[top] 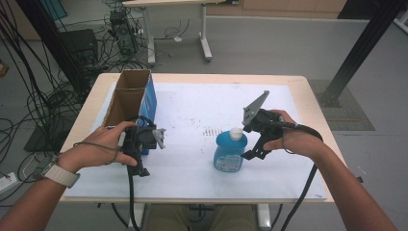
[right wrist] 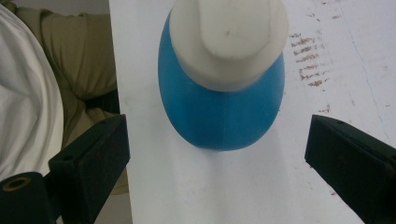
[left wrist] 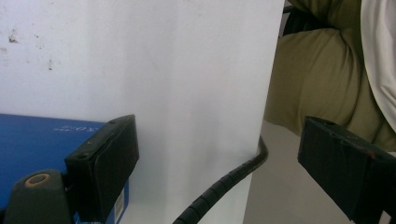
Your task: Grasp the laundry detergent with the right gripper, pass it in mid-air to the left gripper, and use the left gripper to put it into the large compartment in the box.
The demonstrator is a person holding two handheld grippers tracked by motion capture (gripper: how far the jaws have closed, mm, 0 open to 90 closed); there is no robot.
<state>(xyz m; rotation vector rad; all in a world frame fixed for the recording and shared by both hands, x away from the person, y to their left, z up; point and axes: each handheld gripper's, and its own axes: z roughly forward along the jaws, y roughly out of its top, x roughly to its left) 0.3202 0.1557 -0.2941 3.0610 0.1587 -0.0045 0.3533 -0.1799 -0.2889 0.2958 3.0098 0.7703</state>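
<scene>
A blue bottle (top: 230,150) with a white cap stands upright on the white sheet near the table's middle front. My right gripper (top: 251,153) is just to its right, open. In the right gripper view the blue bottle (right wrist: 224,102) sits ahead of the right gripper (right wrist: 215,158), a little beyond its wide-apart jaws. My left gripper (top: 143,159) is held at the front left, beside an open cardboard box (top: 129,96) with a blue side. The left gripper (left wrist: 229,172) is open with nothing between its jaws, and the blue box side (left wrist: 42,144) lies by its left jaw.
The white sheet (top: 192,115) covers most of the wooden table (top: 315,110). Cables and a black frame post (top: 57,53) stand beyond the table's far left. The person's lap (left wrist: 322,79) lies past the table's near edge. A cable (left wrist: 224,186) trails from the left gripper.
</scene>
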